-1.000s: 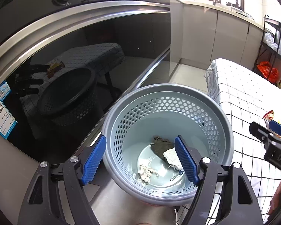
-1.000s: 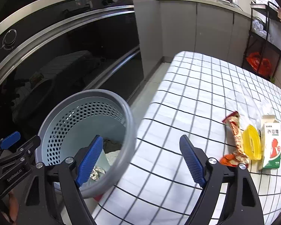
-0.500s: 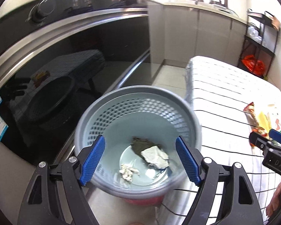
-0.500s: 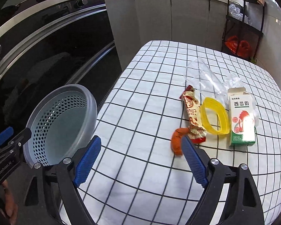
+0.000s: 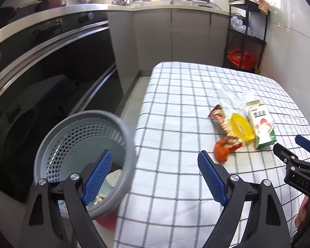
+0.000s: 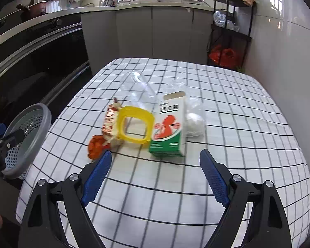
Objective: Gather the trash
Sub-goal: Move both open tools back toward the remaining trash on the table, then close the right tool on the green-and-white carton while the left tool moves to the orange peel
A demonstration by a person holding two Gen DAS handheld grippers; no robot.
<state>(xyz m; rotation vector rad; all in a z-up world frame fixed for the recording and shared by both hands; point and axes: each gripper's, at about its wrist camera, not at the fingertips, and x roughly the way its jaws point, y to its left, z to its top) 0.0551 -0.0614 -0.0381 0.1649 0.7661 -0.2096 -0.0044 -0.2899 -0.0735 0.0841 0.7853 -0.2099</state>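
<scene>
Trash lies on the checked tablecloth (image 6: 227, 136): a green-and-white carton (image 6: 168, 130), a yellow plastic ring (image 6: 134, 125), a snack wrapper (image 6: 110, 122), an orange scrap (image 6: 96, 146), a clear bottle (image 6: 138, 88) and clear plastic wrap (image 6: 193, 113). The grey perforated bin (image 5: 82, 150) stands at the table's left edge with crumpled trash (image 5: 113, 177) inside. My right gripper (image 6: 154, 177) is open and empty, just in front of the carton. My left gripper (image 5: 155, 175) is open and empty, over the table edge beside the bin. The pile also shows in the left wrist view (image 5: 239, 126).
A dark glass oven front (image 5: 51, 82) runs along the left. Grey cabinets (image 6: 171, 33) and a black shelf rack (image 6: 231, 33) with an orange bag (image 6: 223, 55) stand behind the table. A white wall (image 6: 283, 62) is on the right.
Both grippers have swung right, away from the bin and toward the trash pile on the table. Both stay open and empty.
</scene>
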